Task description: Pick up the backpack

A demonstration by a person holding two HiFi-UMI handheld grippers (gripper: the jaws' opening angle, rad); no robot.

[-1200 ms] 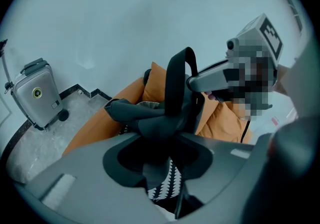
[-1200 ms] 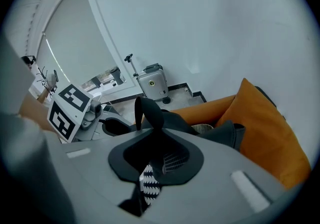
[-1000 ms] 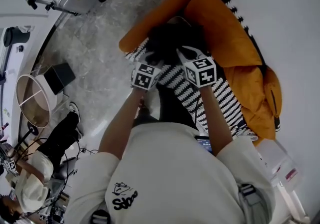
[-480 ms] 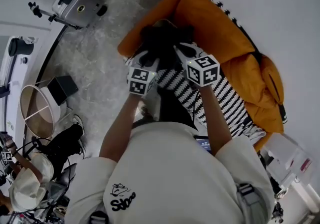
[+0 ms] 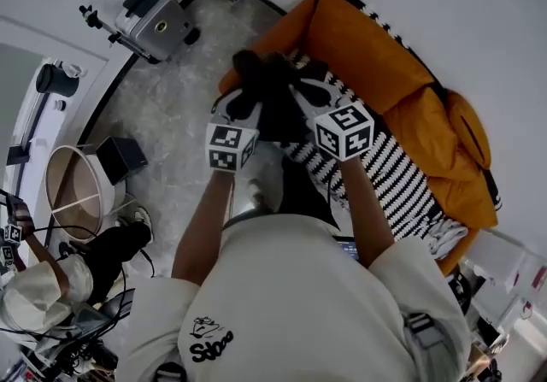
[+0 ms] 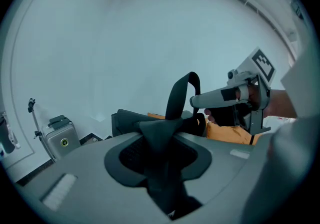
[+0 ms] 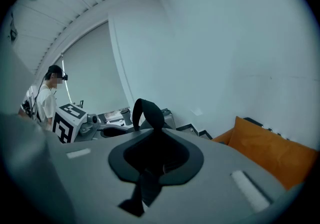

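Note:
The black backpack (image 5: 270,95) hangs above the striped blanket (image 5: 389,173), held up by its straps. My left gripper (image 5: 242,105) is shut on one dark strap (image 6: 166,129), which runs up between its jaws into a loop. My right gripper (image 5: 308,93) is shut on the other strap (image 7: 148,112), which also loops above the jaws. In the left gripper view the backpack's body (image 6: 129,118) shows just beyond the jaws, with the right gripper (image 6: 226,98) to its right. The backpack's underside is hidden.
An orange sofa (image 5: 376,54) lies beyond and to the right. On the stone floor at the left stand a silver case (image 5: 158,20), a black box (image 5: 120,158) and a round shade (image 5: 72,192). A person (image 7: 47,98) stands farther off.
Both grippers have risen together with the backpack, which has come up off the striped blanket and closer to the head camera.

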